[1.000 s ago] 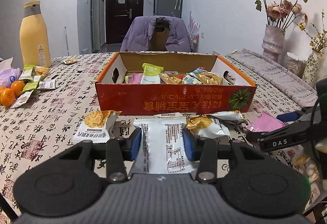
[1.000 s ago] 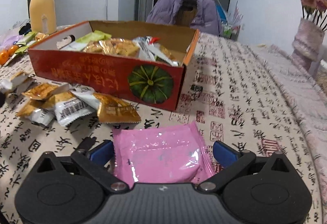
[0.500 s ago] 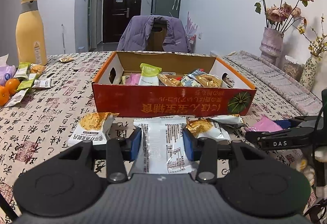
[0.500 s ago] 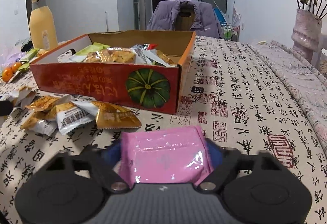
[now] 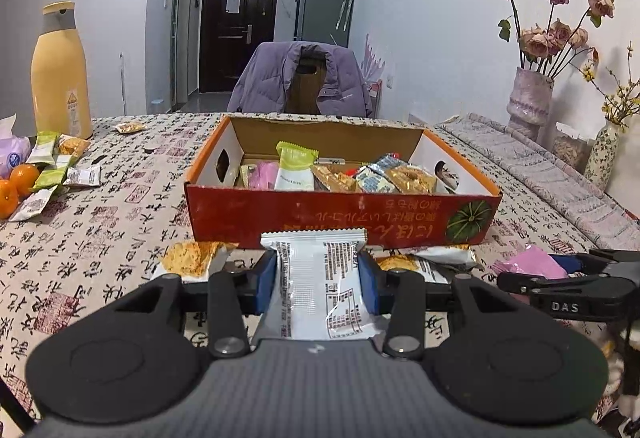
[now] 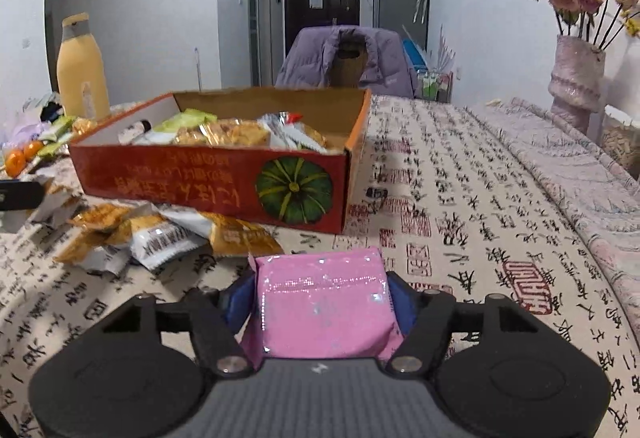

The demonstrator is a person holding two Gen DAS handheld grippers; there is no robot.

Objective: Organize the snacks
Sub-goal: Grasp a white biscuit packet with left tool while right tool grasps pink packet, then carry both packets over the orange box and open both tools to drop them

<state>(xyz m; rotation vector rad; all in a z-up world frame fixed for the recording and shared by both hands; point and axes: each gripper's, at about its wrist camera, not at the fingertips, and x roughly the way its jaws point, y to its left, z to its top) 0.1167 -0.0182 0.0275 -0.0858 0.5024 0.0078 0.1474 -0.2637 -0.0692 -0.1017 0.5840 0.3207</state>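
Observation:
An open red cardboard box [image 5: 344, 212] [image 6: 208, 178] with a pumpkin picture holds several snack packets. My left gripper [image 5: 318, 278] is shut on a white snack packet [image 5: 320, 290], held above the table just in front of the box. My right gripper [image 6: 320, 298] is shut on a pink snack packet [image 6: 322, 308], held above the table to the right front of the box; it also shows in the left wrist view [image 5: 536, 266]. Loose orange and white packets [image 6: 152, 234] [image 5: 192, 258] lie on the table along the box's front wall.
A yellow bottle [image 5: 60, 78], oranges [image 5: 16, 186] and several packets [image 5: 52, 166] sit at the far left. A vase of dried roses [image 5: 528, 102] stands at the right. A chair with a purple jacket [image 5: 300, 82] is behind the table.
My right gripper has closed on the pink packet and lifted it off the table. My left gripper has risen a little with the white packet still in it.

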